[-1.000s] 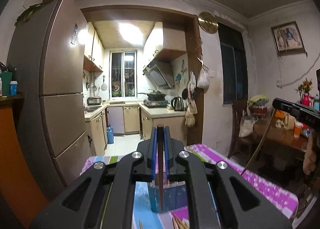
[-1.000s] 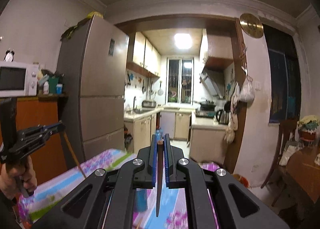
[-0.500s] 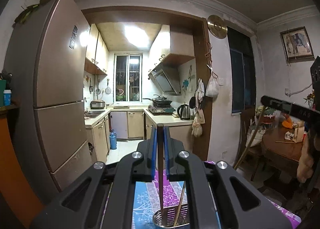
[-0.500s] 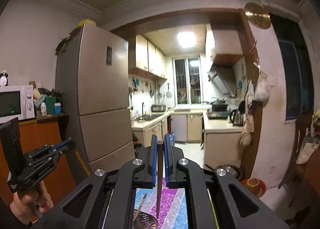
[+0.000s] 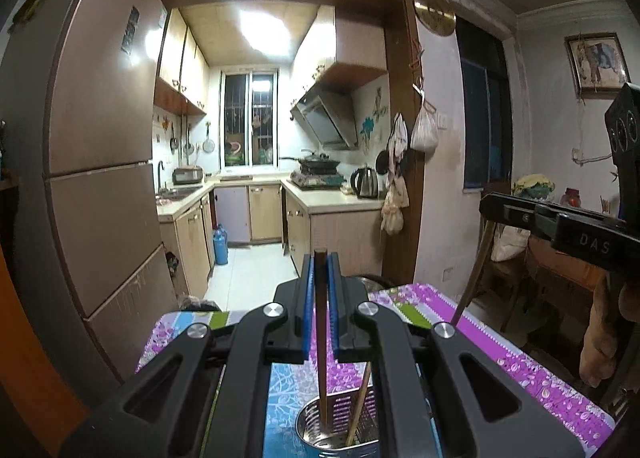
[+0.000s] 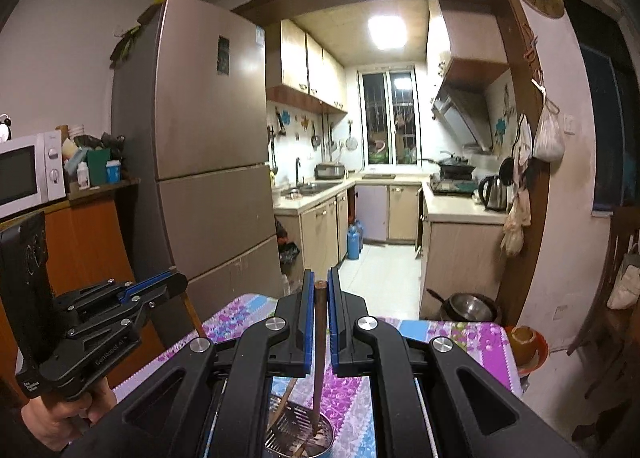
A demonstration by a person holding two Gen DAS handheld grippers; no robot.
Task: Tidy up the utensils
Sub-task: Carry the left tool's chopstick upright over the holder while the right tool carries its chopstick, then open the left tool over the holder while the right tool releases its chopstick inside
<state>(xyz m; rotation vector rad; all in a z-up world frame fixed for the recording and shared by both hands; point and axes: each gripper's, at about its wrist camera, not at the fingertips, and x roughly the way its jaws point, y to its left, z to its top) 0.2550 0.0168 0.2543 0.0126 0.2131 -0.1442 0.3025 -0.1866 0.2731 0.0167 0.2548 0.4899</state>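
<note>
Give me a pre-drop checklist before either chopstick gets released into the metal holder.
1. Left gripper shut on its chopstick: ok.
2. Right gripper shut on its chopstick: ok.
3. Left chopstick tip over the metal holder opening: ok, it hangs at or just inside the rim.
4. Right chopstick tip over the holder: ok in the right wrist view.
5. Room in the holder: ok, though a slotted spatula and another stick already stand inside.
6. Holder steady on the floral tablecloth: cannot tell, its base is out of frame.
</note>
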